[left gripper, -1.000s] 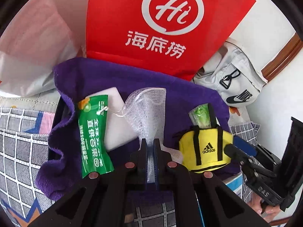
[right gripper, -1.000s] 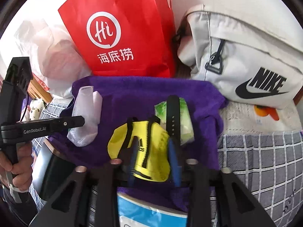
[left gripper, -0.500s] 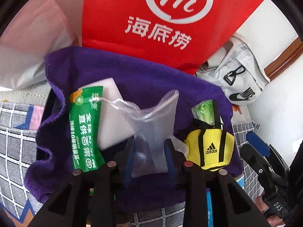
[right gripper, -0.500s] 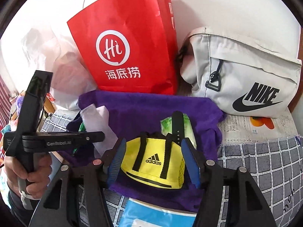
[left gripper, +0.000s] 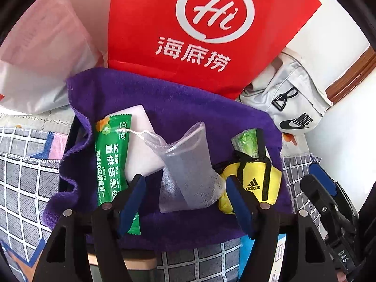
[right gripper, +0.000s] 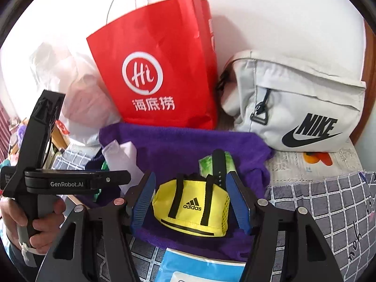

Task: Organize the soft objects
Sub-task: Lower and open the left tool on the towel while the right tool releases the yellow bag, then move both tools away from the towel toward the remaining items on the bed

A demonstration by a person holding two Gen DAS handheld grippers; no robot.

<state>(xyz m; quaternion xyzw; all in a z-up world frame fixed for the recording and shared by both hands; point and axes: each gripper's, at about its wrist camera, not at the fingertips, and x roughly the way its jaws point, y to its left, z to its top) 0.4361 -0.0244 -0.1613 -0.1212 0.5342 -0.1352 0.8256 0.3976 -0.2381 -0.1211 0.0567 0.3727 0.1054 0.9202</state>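
Observation:
A purple towel lines a dark box. On it lie a green snack packet, a white soap-like block, a white mesh pouch, a small yellow Adidas bag and a green wrapped item under a black strap. My left gripper is open, its jaws either side of the mesh pouch, which lies free. My right gripper is open around the yellow bag, not touching it. The left gripper's body shows at the left of the right wrist view.
A red paper bag stands behind the towel. A grey Nike bag lies at the right, a white plastic bag at the left. A blue-white packet lies at the front on a checked cloth.
My left gripper opened and let go of the mesh pouch, which now lies on the towel. My right gripper opened off the yellow bag and drew back.

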